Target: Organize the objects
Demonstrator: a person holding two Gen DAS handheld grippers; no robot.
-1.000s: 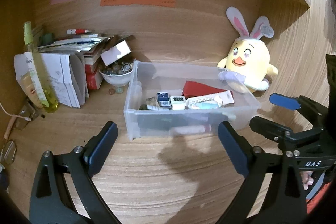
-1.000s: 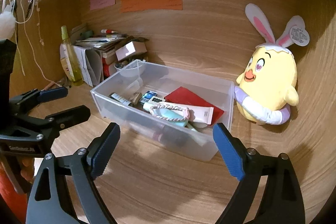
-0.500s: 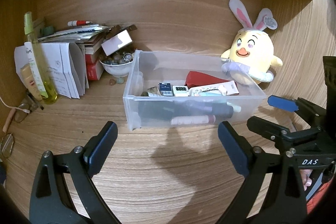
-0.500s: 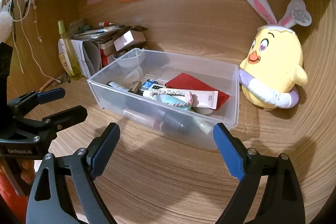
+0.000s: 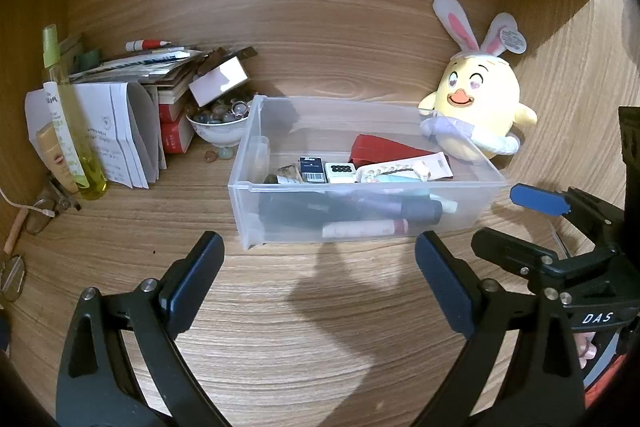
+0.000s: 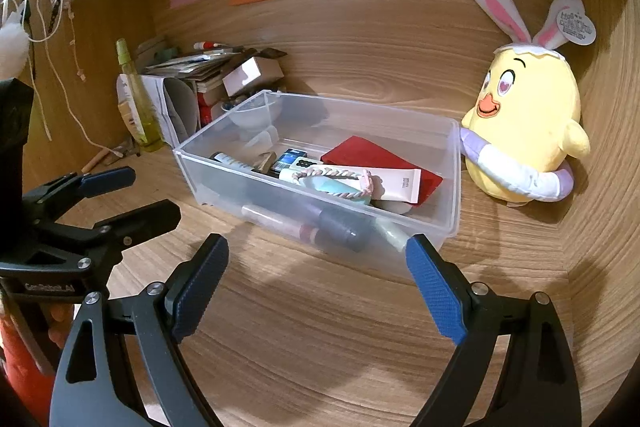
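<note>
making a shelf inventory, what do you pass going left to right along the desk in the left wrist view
yellow spray bottle → folded white papers → red books → white bowl of beads → clear plastic bin → yellow chick plush with bunny ears

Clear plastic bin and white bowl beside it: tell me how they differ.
The clear plastic bin is rectangular and see-through; the white bowl is round, opaque and stands on a small foot. The bin is much the larger. The bin holds tubes, a red packet and small boxes; the bowl is heaped with small rounded beads or stones. The bin stands out on the desk; the bowl sits back beside the stacked books. Both are open-topped and upright.
</note>
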